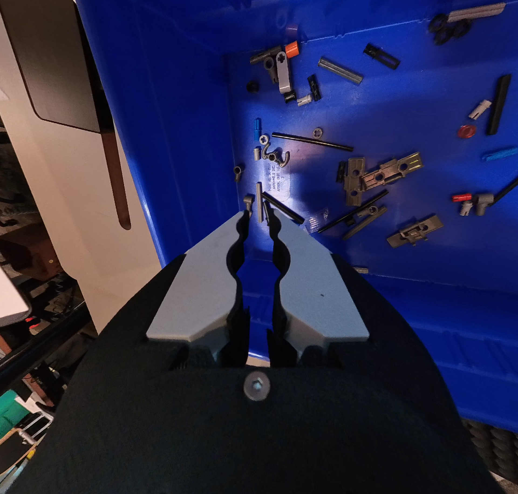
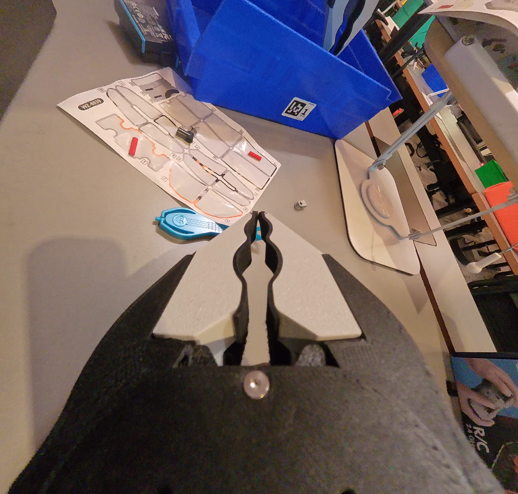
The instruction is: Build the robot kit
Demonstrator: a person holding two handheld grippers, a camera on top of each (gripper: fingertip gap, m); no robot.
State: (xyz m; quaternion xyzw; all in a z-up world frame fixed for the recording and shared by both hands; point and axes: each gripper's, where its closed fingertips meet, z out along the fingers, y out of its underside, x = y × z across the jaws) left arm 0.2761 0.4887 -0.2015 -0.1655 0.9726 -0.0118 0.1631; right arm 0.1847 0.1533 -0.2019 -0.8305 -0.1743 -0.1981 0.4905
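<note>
I am reaching my left gripper (image 1: 259,214) down into a deep blue plastic bin (image 1: 173,132), its jaws standing slightly apart with nothing clamped between them. Just past the tips a thin light-grey plastic axle (image 1: 259,203) is lying on the bin floor, beside a small grey connector pin (image 1: 248,201) and a black rod (image 1: 283,207). The bin is holding scattered small building-toy parts: a long black axle (image 1: 312,141), a dark grey hook piece (image 1: 276,158), a light grey lever arm (image 1: 283,74) with an orange bush (image 1: 292,49), and flat brownish-grey plates with holes (image 1: 384,174). The left wall is rising close beside my fingers, while the floor to the right is lying open.

I am holding my right gripper (image 2: 258,214) above a pale grey tabletop (image 2: 70,200), the fingertips almost meeting and gripping nothing that I can see. A turquoise guitar-shaped plastic tool (image 2: 187,224) is lying just beneath and left of them, next to a printed sticker sheet (image 2: 168,144) bearing two small red bricks (image 2: 133,145) and a black piece (image 2: 185,134). A tiny grey stud (image 2: 300,204) is sitting alone to the right, near a white lamp base (image 2: 364,200) at the table edge.
</note>
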